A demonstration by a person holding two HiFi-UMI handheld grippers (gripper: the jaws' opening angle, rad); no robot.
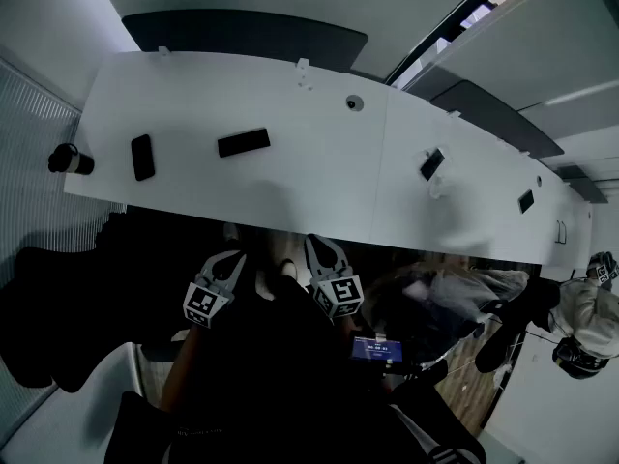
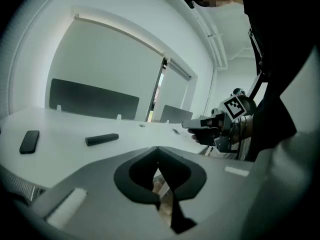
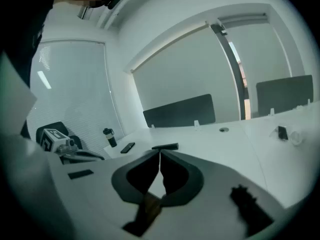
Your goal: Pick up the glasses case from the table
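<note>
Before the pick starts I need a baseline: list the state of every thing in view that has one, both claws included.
glasses case: closed, lying flat on the table, nothing touching it.
phone: lying flat, screen dark.
bottle: upright, capped, at the table's end.
left claw: shut, empty.
right claw: shut, empty.

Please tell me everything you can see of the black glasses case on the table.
The glasses case is a long, slim black bar with rounded ends and looks matte. No seam or hinge can be made out. It lies flat on the white table, slightly slanted in the head view, apart from a flat dark phone at its left. Only the table touches it.
</note>
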